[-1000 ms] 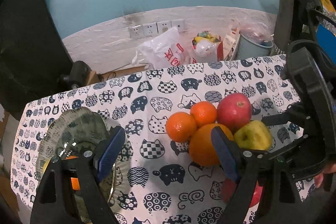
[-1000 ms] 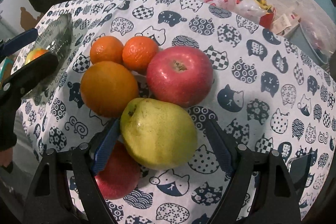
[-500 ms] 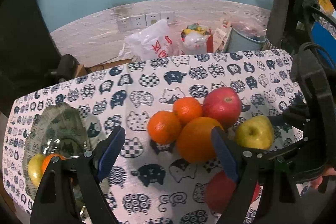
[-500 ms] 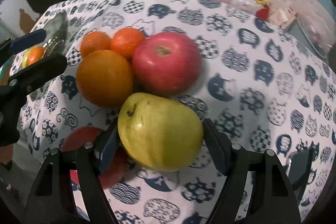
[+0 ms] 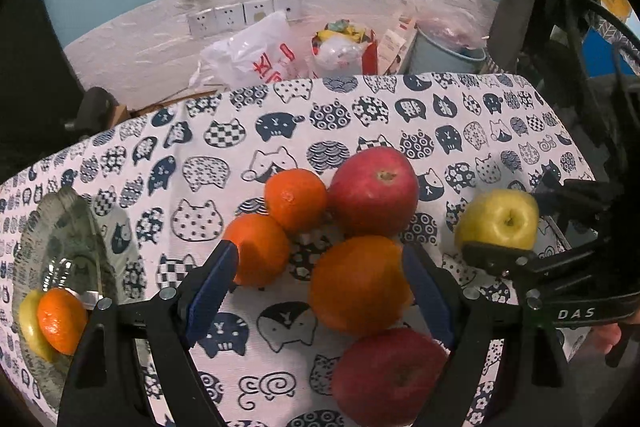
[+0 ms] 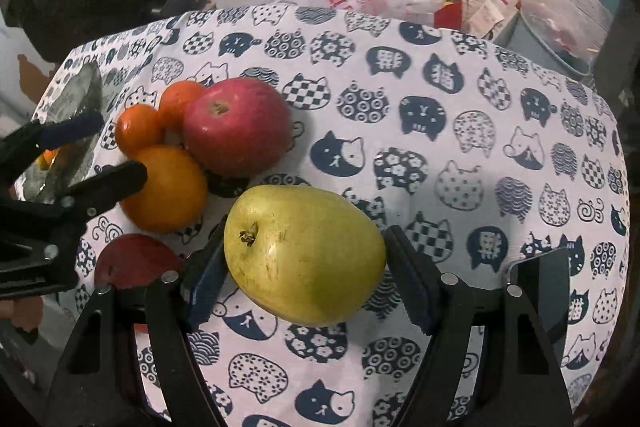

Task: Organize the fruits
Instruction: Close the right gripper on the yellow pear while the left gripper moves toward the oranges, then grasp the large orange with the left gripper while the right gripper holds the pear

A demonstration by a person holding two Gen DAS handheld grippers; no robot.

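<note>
My right gripper (image 6: 304, 239) is shut on a yellow-green apple (image 6: 304, 255) and holds it clear of the cat-print tablecloth (image 6: 440, 107). In the left wrist view that apple (image 5: 498, 219) hangs to the right of the fruit pile. My left gripper (image 5: 318, 251) is open above the pile, its fingers to either side of the large orange (image 5: 358, 283) and one mandarin (image 5: 260, 249). A second mandarin (image 5: 296, 199) and a red apple (image 5: 374, 191) lie behind. Another red apple (image 5: 390, 375) lies nearest. The glass bowl (image 5: 72, 227) at the left holds a mandarin (image 5: 62, 319) and a yellow fruit (image 5: 28, 323).
Behind the table's far edge are a white plastic bag (image 5: 256, 55), wall sockets (image 5: 244, 15), a red bag and a grey bucket (image 5: 448, 55). A flat black object (image 6: 540, 291) lies on the cloth at the near right. A person's fingers show at the frame edges.
My right gripper closed on the yellow-green apple and lifted it off the pile to the right. My left gripper moved from near the bowl to over the large orange.
</note>
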